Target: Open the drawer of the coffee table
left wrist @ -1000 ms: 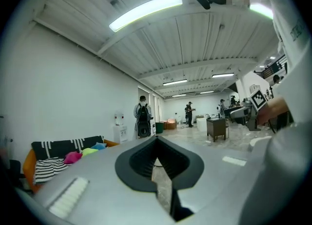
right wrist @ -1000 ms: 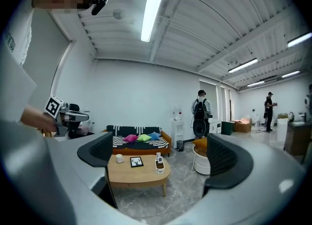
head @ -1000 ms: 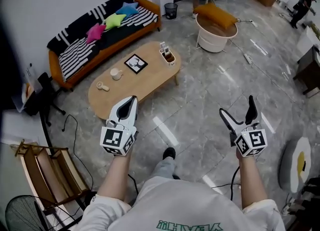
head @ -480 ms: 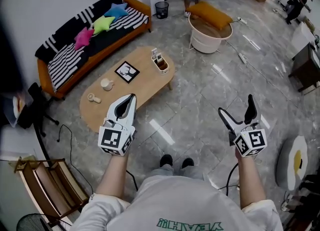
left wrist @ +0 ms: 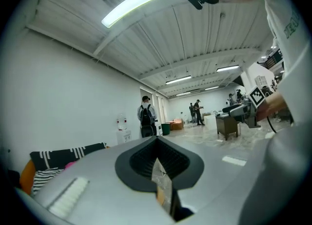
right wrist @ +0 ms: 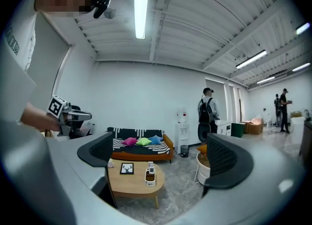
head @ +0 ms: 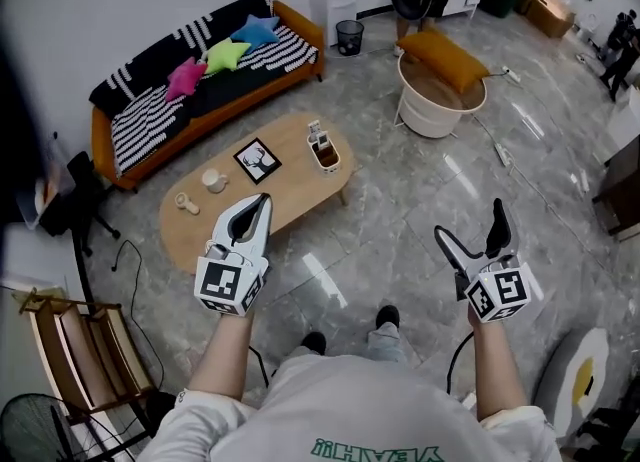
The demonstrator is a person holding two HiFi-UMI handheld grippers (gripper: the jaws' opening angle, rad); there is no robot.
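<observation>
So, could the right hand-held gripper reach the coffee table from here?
Probably not yet: the right hand-held gripper hangs open, apart from the coffee table across bare floor; nothing stands between.

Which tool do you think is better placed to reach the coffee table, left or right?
Probably left: the left tool, though shut, hovers beside the coffee table; the open right tool is farther.

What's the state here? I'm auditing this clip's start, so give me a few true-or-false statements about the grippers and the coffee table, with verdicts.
1. The left gripper is shut and empty. True.
2. The right gripper is shut. False: its jaws stand apart.
3. A framed picture lies on the coffee table. True.
4. The left gripper touches the coffee table. False: it is held in the air, short of it.
</observation>
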